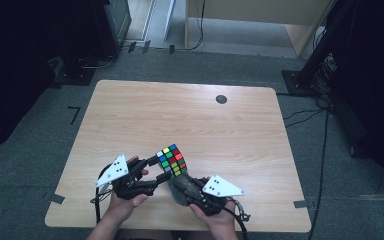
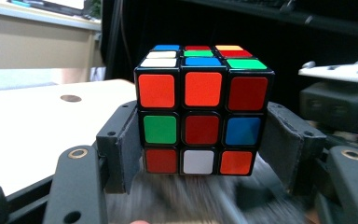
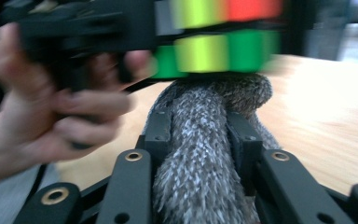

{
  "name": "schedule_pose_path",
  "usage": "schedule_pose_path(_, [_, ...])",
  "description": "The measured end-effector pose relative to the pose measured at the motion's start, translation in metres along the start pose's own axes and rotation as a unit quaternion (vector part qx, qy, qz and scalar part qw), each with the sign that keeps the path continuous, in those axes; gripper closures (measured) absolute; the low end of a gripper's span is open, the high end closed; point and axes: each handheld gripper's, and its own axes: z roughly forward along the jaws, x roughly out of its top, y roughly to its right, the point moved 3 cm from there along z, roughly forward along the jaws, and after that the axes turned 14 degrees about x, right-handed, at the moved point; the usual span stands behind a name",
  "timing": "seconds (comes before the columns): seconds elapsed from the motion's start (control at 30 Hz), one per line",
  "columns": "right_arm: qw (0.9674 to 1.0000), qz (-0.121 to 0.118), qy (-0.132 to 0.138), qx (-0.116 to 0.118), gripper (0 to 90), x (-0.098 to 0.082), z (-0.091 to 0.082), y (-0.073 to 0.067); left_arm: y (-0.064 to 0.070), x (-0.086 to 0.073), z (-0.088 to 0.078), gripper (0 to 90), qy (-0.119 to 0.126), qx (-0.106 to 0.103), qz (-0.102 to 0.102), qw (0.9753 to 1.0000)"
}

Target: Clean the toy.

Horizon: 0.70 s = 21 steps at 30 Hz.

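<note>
**Cube clamped aloft while a grey cloth wipes its underside**

The left tool (image 1: 150,167) is clamped on the puzzle cube (image 1: 172,161), its pads pressing the two opposite side faces of the lower layers, as the left gripper view shows. That grip lifts the cube clear of the counter (image 1: 190,120) and leaves its bottom face exposed, apparently so it can be wiped. The right tool (image 3: 198,135) is closed on a bunched grey cloth (image 3: 196,154), whose upper end presses against the underside of the cube; the bundle is held lengthwise between the jaws so its soft end sticks out beyond the pads.

The cube hangs over the near edge of the counter, between the two hands. Beyond the cube, the counter carries a small dark round grommet (image 1: 221,99), well apart. Nothing lies close to the cube; the left tool's own pads cover part of its side faces, so those stay out of the cloth's reach.
</note>
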Motion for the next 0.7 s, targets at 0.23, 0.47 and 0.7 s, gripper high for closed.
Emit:
schedule_pose_path(0.23, [0.9991,0.011,-0.015,-0.039,67.0,-0.003,-0.007,0.014,-0.006,0.001,-0.002,34.9,0.002,0.018,0.001,0.9998])
schedule_pose_path(0.47, [0.9852,0.025,-0.035,-0.166,67.4,-0.013,-0.038,0.058,-0.010,-0.001,-0.001,34.9,-0.003,0.033,-0.002,0.9994])
schedule_pose_path(0.7, [0.9822,0.029,-0.048,-0.179,54.7,-0.019,-0.044,0.074,-0.011,-0.005,0.003,35.0,-0.017,0.045,-0.004,0.9988])
